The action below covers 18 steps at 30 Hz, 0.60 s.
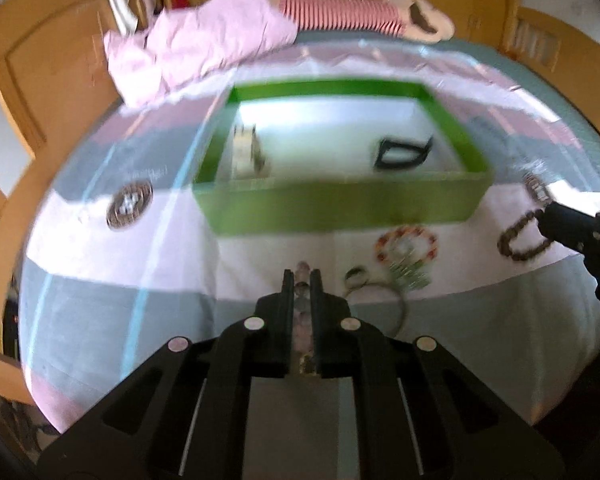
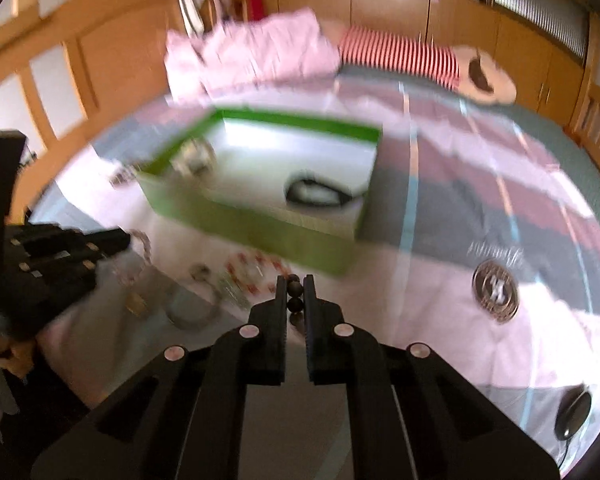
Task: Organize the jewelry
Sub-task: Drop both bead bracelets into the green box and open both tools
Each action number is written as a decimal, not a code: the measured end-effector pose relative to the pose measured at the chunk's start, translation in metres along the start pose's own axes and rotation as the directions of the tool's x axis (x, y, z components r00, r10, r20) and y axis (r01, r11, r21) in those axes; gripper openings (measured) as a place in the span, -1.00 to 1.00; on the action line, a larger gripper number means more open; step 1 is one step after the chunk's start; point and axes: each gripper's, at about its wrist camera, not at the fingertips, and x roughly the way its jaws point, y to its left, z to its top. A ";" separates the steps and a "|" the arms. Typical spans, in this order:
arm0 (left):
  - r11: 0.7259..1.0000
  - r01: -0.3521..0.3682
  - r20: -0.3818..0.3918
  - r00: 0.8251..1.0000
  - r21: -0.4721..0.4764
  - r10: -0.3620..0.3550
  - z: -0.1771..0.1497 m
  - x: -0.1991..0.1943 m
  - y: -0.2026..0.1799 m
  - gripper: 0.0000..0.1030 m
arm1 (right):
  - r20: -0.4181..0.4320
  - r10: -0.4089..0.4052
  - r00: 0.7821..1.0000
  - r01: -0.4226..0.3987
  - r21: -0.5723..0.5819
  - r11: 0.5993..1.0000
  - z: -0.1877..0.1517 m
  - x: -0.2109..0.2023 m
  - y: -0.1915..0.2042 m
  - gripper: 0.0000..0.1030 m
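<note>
A green box (image 1: 340, 204) stands on the bed, holding a pale bracelet (image 1: 249, 152) and a black loop (image 1: 402, 154). My left gripper (image 1: 302, 276) is shut on a clear beaded bracelet (image 1: 302, 270), in front of the box. My right gripper (image 2: 295, 280) is shut on a dark beaded bracelet (image 2: 294, 296), whose brown loop hangs from it in the left wrist view (image 1: 520, 240). A red and white bracelet (image 1: 406, 244), a ring (image 1: 356, 276) and a thin bangle (image 1: 396, 304) lie on the sheet. The box also shows in the right wrist view (image 2: 260, 232).
A striped bedsheet (image 1: 100, 280) with a round logo (image 1: 129, 205) covers the bed. A pink quilt (image 1: 196, 44) and a striped pillow (image 1: 340, 12) lie behind the box. Wooden cupboards surround the bed. A dark round thing (image 2: 572, 416) lies at the right.
</note>
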 end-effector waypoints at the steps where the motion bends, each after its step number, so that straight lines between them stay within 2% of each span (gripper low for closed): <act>1: 1.000 0.005 0.011 1.000 0.001 -0.005 0.004 -0.007 0.000 -0.84 | 0.016 0.004 1.000 -0.004 0.002 1.000 0.007 -0.005 0.001 -0.85; 7: 0.999 0.053 0.137 0.989 0.012 -0.054 0.056 -0.063 0.004 -0.84 | 0.105 0.027 0.994 -0.028 0.005 1.000 0.070 -0.038 0.001 -0.85; 11: 0.997 0.073 0.193 0.979 0.002 -0.072 0.097 -0.076 0.011 -0.84 | 0.131 0.012 0.991 -0.015 0.024 1.000 0.118 -0.032 -0.003 -0.84; 14: 0.993 0.114 0.152 0.982 -0.024 -0.109 0.125 -0.052 0.017 -0.84 | 0.091 -0.001 0.996 -0.003 0.047 0.999 0.139 0.001 -0.005 -0.84; 18: 0.998 0.057 0.084 0.995 -0.018 -0.056 0.137 0.006 0.013 -0.84 | -0.013 -0.059 0.998 0.060 0.047 0.997 0.134 0.072 -0.003 -0.84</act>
